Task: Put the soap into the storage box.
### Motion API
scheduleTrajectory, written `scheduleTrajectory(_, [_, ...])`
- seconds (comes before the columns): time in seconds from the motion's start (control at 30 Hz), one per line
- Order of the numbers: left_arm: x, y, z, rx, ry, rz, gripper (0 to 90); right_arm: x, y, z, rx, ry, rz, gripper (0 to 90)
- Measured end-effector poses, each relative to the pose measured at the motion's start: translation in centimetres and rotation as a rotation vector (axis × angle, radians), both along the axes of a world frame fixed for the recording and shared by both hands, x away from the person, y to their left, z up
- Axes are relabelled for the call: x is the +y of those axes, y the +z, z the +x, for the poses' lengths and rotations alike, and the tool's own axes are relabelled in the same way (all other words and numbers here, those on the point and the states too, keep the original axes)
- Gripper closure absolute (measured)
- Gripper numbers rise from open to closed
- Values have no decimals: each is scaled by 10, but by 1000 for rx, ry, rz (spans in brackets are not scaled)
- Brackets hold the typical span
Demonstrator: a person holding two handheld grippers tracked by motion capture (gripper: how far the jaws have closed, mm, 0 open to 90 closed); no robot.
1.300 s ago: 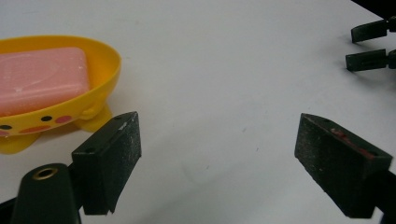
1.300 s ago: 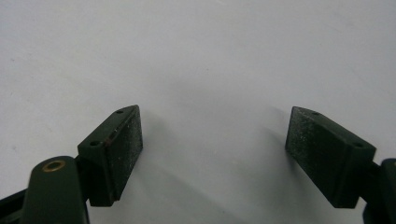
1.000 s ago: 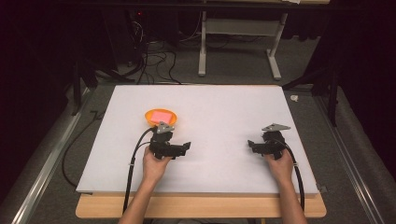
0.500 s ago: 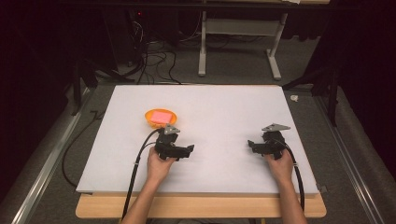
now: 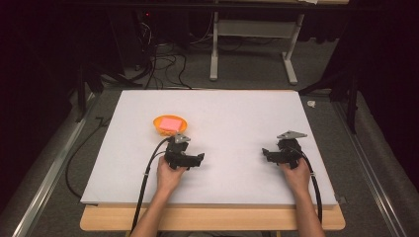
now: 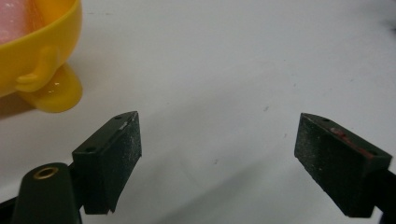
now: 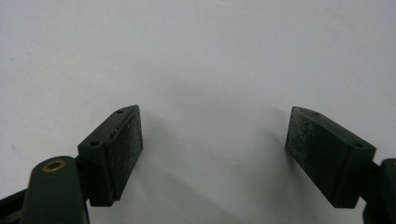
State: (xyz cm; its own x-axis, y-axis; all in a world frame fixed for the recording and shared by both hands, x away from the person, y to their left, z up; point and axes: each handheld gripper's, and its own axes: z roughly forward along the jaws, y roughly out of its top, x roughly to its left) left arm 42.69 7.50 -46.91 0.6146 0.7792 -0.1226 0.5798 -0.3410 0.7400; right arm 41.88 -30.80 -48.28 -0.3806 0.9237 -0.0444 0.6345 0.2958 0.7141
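An orange-yellow bowl stands on the white board, left of its middle, with a pink block lying in it. My left gripper is a little nearer than the bowl and to its right, jaws open and empty. In the left gripper view the bowl and its small handle sit at the top left, beyond my left gripper, and the pink block shows inside. My right gripper rests at the right of the board, open and empty, with bare board between its jaws.
The board lies on a wooden table. Cables trail from both grippers toward the near edge. Behind the board stand a white table frame and tangled floor cables. A metal rail runs along the left.
My left gripper has shifted slightly to the right, still open. The right gripper and the bowl have not moved.
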Motion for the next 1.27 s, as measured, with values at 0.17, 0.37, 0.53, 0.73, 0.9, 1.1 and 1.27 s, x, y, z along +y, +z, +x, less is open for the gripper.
scheduleTrajectory(0.17, [-3, -6, 1, -8, 5, 32, 158, 0, 0, 0, 1, 2, -1, 195])
scheduleTrajectory(0.37, [-6, -12, 2, -13, 11, 41, 159, 0, 0, 0, 0, 2, -2, 196])
scheduleTrajectory(0.53, [-12, -16, 4, -25, 7, 75, 160, 0, 0, 0, -2, 2, -4, 196])
scheduleTrajectory(0.73, [-16, -17, 3, -53, 12, 106, 158, 0, 0, 0, -1, 1, -1, 195])
scheduleTrajectory(0.9, [-16, -18, 2, -51, 12, 100, 157, 0, 0, 0, 0, -1, 1, 194])
scheduleTrajectory(1.1, [-16, -18, 2, -51, 12, 100, 157, 0, 0, 0, 1, 0, 1, 194])
scheduleTrajectory(1.27, [-16, -18, 2, -51, 14, 98, 157, 0, 0, 0, 1, 0, 1, 194])
